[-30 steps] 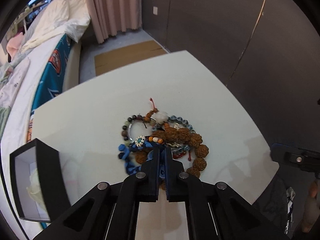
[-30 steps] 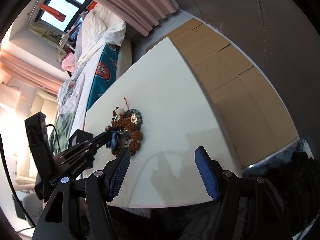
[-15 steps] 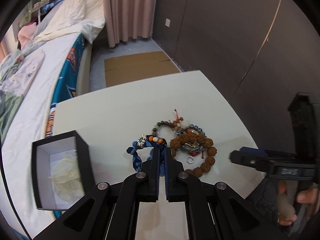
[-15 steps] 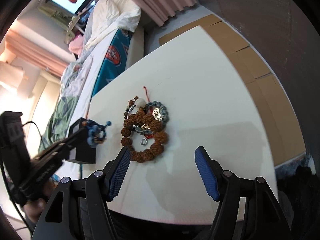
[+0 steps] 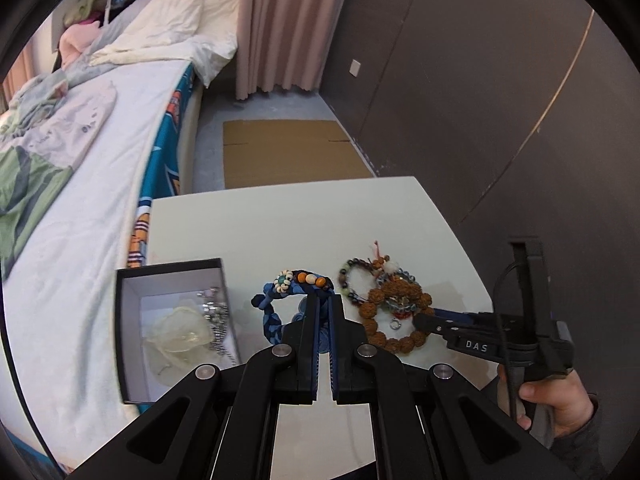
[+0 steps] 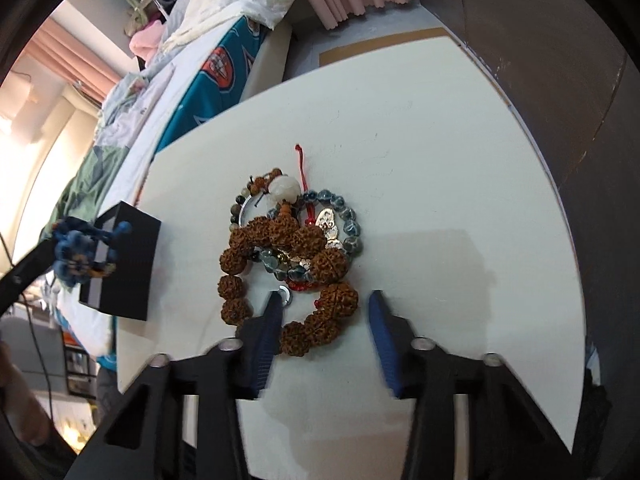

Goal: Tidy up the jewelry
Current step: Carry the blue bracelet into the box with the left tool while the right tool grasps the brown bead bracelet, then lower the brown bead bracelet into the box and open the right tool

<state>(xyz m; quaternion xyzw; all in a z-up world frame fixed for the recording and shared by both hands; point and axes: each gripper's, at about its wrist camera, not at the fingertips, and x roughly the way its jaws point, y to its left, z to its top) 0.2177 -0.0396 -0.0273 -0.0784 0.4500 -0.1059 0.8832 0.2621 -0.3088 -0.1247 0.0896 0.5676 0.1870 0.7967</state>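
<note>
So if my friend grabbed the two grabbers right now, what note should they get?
Left gripper: jaws shut on the blue braided bracelet, lifted, between the pile and the black box.
Right gripper: jaws open, low over the big brown seed-bead bracelet, one tip inside its loop, nothing gripped.
Done: a silver chain and a pale pouch are already in the box.
Left: drop the blue bracelet in the box, then untangle the pile on the white table piece by piece.
</note>
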